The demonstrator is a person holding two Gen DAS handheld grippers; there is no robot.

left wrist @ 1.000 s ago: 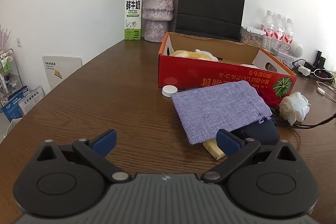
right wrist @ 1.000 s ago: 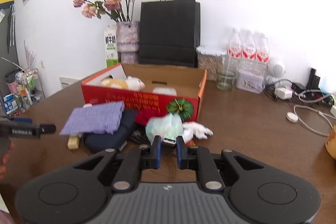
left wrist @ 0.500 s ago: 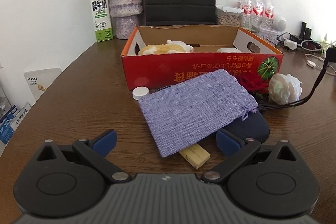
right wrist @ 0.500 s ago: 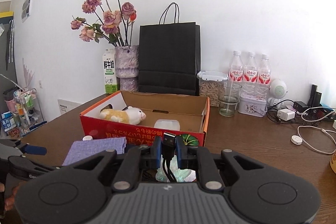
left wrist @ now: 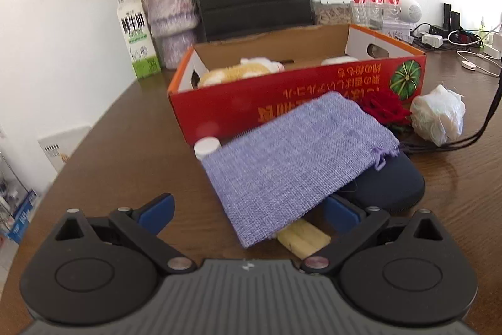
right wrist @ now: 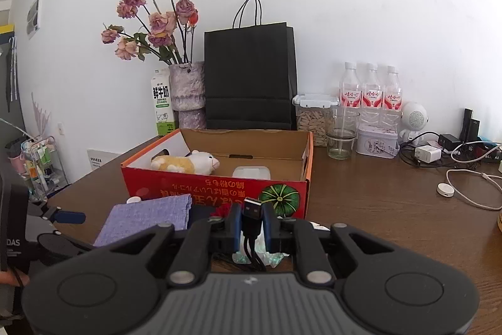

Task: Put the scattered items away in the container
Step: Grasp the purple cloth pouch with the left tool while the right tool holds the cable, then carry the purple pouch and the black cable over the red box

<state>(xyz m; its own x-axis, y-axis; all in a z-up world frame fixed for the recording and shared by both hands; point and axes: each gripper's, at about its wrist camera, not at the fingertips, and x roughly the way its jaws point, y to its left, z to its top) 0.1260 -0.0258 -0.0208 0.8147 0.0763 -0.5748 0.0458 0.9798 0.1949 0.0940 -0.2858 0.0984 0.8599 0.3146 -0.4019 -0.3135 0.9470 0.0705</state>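
Note:
The red cardboard box (left wrist: 301, 90) (right wrist: 219, 190) stands open on the brown table, with a plush toy (right wrist: 185, 163) and a white case (right wrist: 251, 172) inside. In front of it lie a purple cloth pouch (left wrist: 295, 159) (right wrist: 147, 217) over a dark case (left wrist: 389, 187), a yellow block (left wrist: 302, 237), a white cap (left wrist: 205, 145), a red flower (left wrist: 387, 110) and a crumpled white bag (left wrist: 437, 115). My left gripper (left wrist: 248, 212) is open, low over the table at the pouch's near corner. My right gripper (right wrist: 252, 217) is shut on a black USB cable (right wrist: 252, 209), held above the table before the box.
A black paper bag (right wrist: 251, 77), a vase of dried flowers (right wrist: 186, 90), a milk carton (right wrist: 161, 102), water bottles (right wrist: 370, 93), a glass (right wrist: 342, 140), a tin (right wrist: 376, 143) and chargers with cables (right wrist: 439, 153) stand behind and right of the box.
My right gripper has lifted the black USB cable off the table and tilted up. My left gripper has moved forward and right, closer to the purple pouch.

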